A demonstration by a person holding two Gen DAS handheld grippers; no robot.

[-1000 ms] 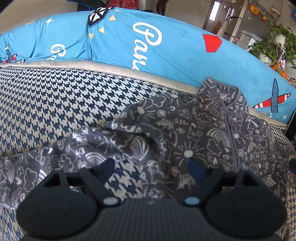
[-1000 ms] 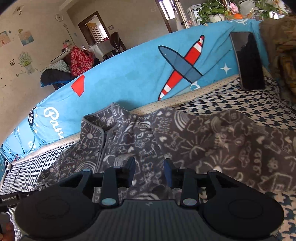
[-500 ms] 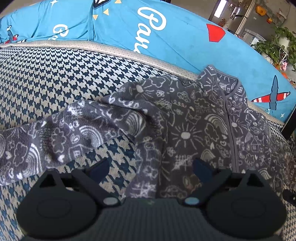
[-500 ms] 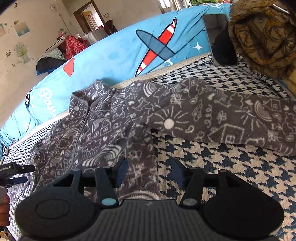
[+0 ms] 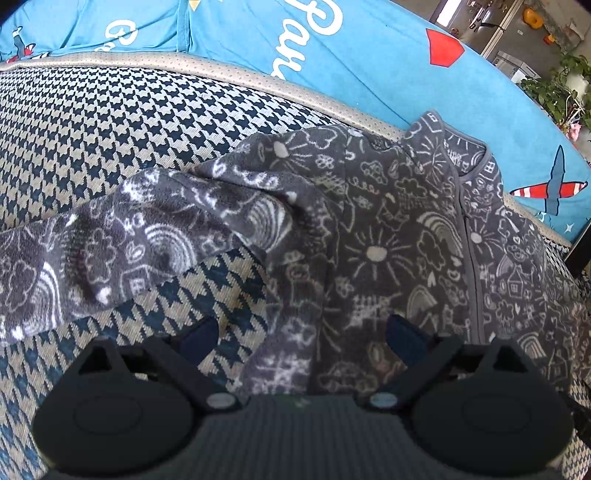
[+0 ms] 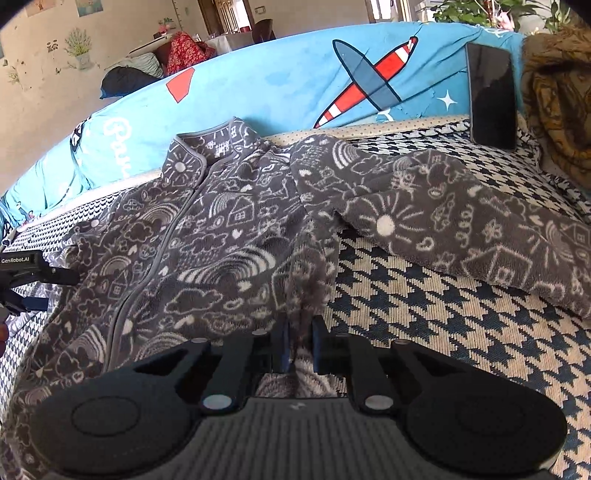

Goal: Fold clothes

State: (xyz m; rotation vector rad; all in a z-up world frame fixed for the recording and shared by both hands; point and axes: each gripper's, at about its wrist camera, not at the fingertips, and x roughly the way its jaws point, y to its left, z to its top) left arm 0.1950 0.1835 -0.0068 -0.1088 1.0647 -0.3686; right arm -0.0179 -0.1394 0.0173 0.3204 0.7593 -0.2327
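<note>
The right gripper has just clamped its fingers on the fleece jacket's side hem near the sofa's front edge, readying a fold; the left gripper stays wide open, holding nothing.

White cursive lettering across blue cushion cover at twelve o'clock, cut off, reading roughly "Pau"; same script at ten o'clock in right wrist view; "GenRobot.AI" label in white on black left gripper at nine o'clock
</note>
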